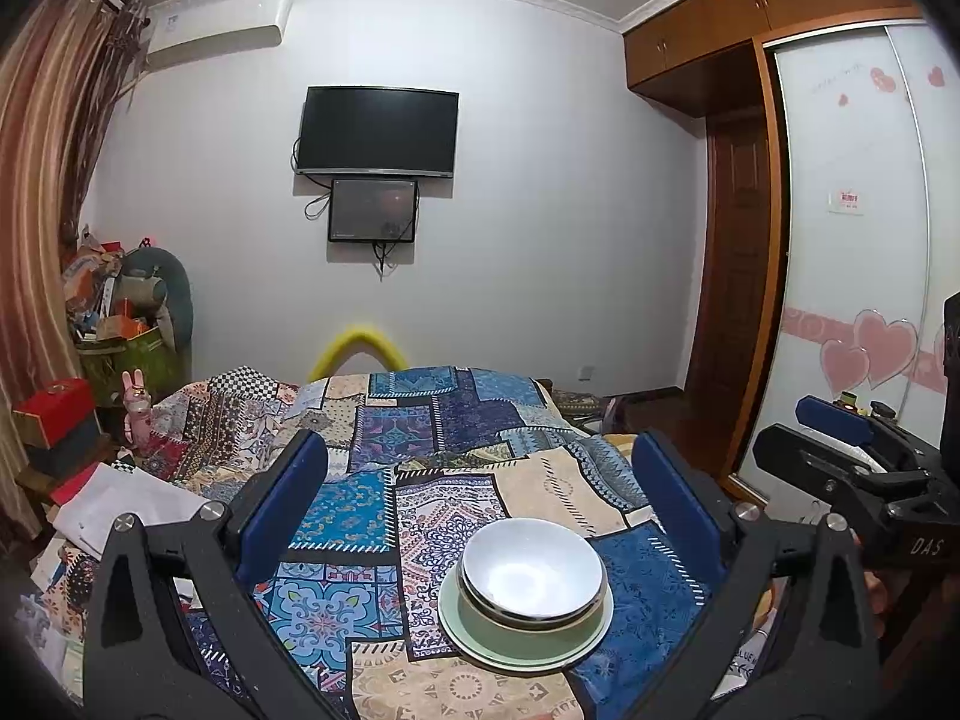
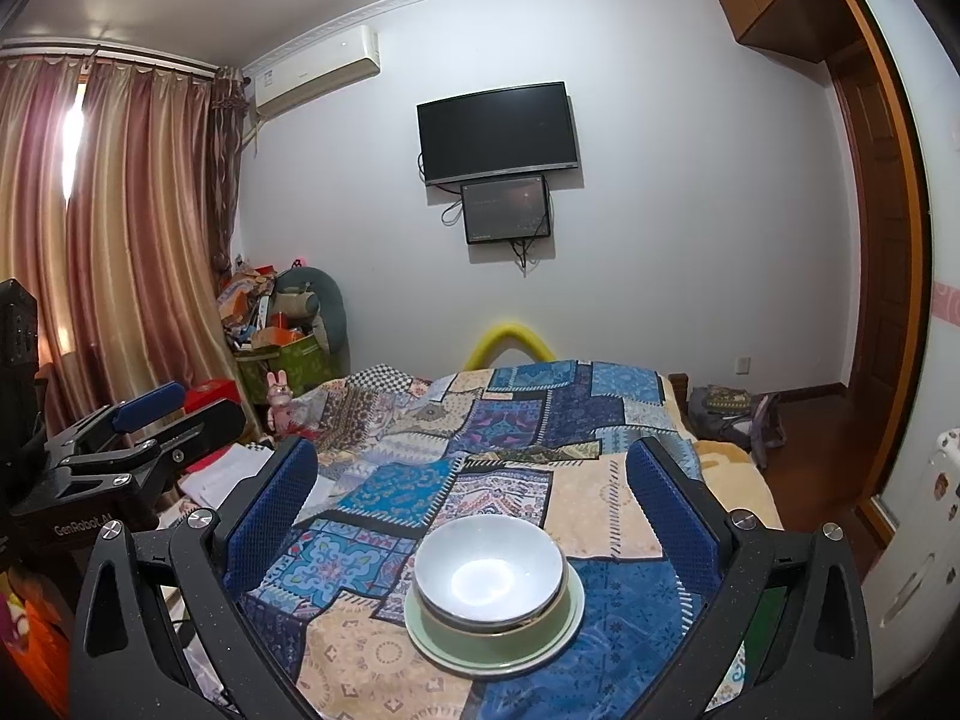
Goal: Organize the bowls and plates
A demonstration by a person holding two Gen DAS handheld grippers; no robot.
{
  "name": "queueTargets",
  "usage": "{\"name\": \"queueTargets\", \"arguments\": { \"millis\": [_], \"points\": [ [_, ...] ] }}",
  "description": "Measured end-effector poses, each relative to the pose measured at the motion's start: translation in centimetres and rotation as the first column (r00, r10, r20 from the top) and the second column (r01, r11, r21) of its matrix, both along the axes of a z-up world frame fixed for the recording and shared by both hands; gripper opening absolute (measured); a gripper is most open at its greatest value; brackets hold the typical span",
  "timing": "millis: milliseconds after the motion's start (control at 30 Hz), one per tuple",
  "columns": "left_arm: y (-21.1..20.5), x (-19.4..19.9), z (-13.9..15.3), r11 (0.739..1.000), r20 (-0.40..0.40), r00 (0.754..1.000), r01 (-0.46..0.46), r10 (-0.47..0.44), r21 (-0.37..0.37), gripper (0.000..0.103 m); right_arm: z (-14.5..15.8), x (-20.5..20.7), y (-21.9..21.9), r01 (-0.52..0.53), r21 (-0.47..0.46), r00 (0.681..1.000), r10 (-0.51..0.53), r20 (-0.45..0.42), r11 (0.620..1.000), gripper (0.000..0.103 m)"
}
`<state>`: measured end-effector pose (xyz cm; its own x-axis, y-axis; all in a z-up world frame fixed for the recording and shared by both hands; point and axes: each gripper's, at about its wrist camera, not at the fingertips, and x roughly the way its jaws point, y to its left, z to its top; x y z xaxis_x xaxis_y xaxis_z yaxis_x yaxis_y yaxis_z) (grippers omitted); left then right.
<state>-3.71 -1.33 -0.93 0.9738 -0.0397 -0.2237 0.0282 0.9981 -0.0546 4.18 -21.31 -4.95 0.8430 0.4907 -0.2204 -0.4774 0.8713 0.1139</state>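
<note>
A white bowl point(image 1: 532, 570) sits nested in a stack with a gold-rimmed bowl under it, on a pale green plate point(image 1: 528, 639). The stack rests on a patchwork cloth point(image 1: 420, 438). In the right wrist view the same white bowl point(image 2: 489, 570) tops the green plate point(image 2: 495, 636). My left gripper point(image 1: 480, 498) hangs open above and behind the stack, holding nothing. My right gripper point(image 2: 471, 495) is also open and empty, framing the stack from a little distance. Each gripper shows at the edge of the other's view, the right gripper point(image 1: 840, 438) at right and the left gripper point(image 2: 144, 420) at left.
The cloth covers a bed-like surface whose far edge point(image 1: 450, 369) meets a yellow foam arch point(image 1: 358, 345). Boxes and clutter point(image 1: 120, 312) pile up at the left by the curtain point(image 2: 120, 228). A wardrobe with sliding doors point(image 1: 858, 240) stands on the right. A television point(image 1: 378, 131) hangs on the wall.
</note>
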Motion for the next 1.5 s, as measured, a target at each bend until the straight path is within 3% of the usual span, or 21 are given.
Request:
{"name": "queueTargets", "arguments": {
  "millis": [900, 1167, 1500],
  "points": [
    [-0.3, 0.3, 0.1, 1.0, 0.001, 1.0, 0.014, -0.014, 0.004, 0.103, 0.2, -0.1, -0.4, 0.005, 0.014, 1.0, -0.005, 0.001, 1.0, 0.103],
    [-0.7, 0.8, 0.0, 0.998, -0.029, 0.998, 0.056, -0.055, 0.003, 0.103, 0.3, -0.1, -0.3, 0.006, 0.013, 1.0, -0.006, 0.002, 1.0, 0.103],
    [-0.1, 1.2, -0.1, 0.999, -0.043, 0.999, 0.028, -0.029, -0.023, 0.103, 0.1, 0.3, -0.3, 0.003, 0.001, 1.0, -0.003, -0.006, 1.0, 0.103]
  ]
}}
